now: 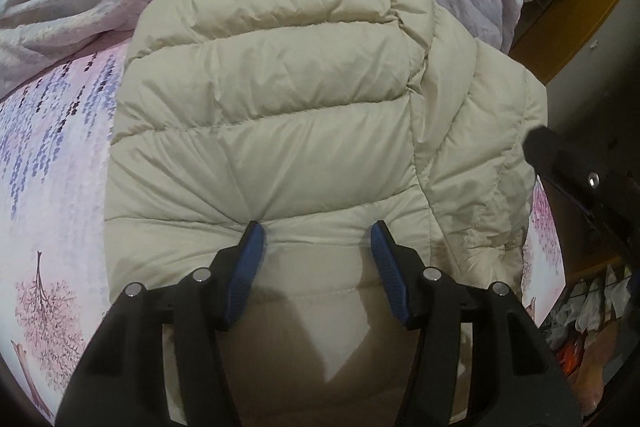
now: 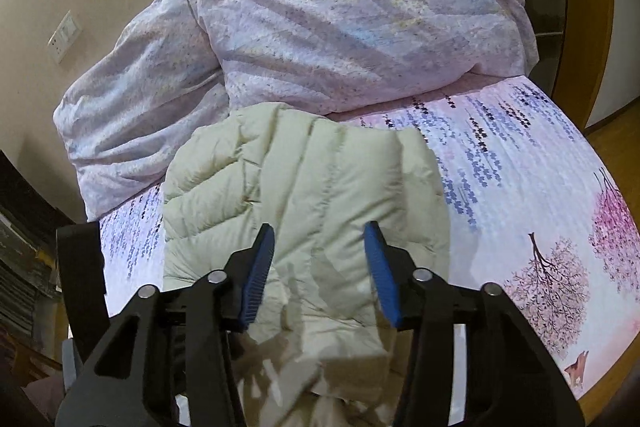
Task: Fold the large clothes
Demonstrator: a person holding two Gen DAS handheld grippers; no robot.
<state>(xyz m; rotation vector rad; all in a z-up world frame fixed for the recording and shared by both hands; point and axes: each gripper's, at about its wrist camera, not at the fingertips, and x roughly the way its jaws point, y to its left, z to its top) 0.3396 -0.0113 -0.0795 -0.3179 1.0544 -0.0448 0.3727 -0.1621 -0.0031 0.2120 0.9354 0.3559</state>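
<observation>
Left hand-held gripper half open, tips denting the puffer jacket, gripping nothing; right hand-held gripper too. Close shallow and your slick shell slips, fold springs open.

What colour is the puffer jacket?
Pale beige puffer jacket, quilted in horizontal bands; clearest in left wrist view.

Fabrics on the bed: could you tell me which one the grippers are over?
The beige puffer jacket, quilted and plain; the crumpled duvet behind it is printed lilac.
</observation>
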